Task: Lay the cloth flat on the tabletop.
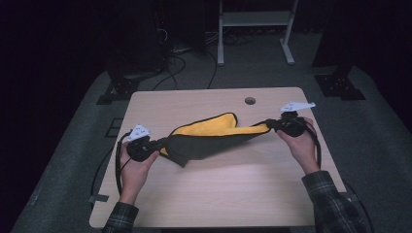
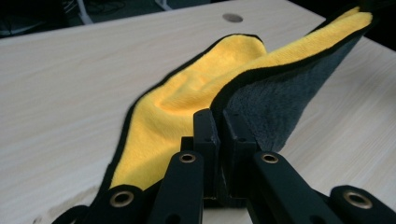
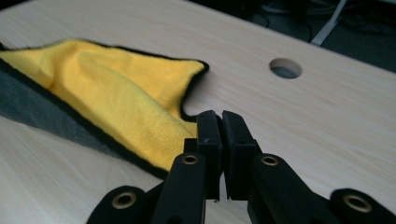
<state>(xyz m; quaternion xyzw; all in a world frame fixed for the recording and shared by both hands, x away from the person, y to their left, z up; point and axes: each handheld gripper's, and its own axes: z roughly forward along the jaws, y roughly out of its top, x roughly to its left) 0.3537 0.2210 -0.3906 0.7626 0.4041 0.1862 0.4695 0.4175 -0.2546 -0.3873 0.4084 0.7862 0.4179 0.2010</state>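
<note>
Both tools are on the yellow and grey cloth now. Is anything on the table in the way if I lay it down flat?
Nothing visible is. The left tool and right tool are each shut on an end of the cloth, which hangs stretched between them. The table around it is bare wood; the round hole sits beyond it.

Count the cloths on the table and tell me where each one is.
1. A single yellow and grey cloth is stretched across the middle of the wooden table, one end pinched in the left gripper, the other in the right gripper. Nothing suggests another is hidden.
</note>
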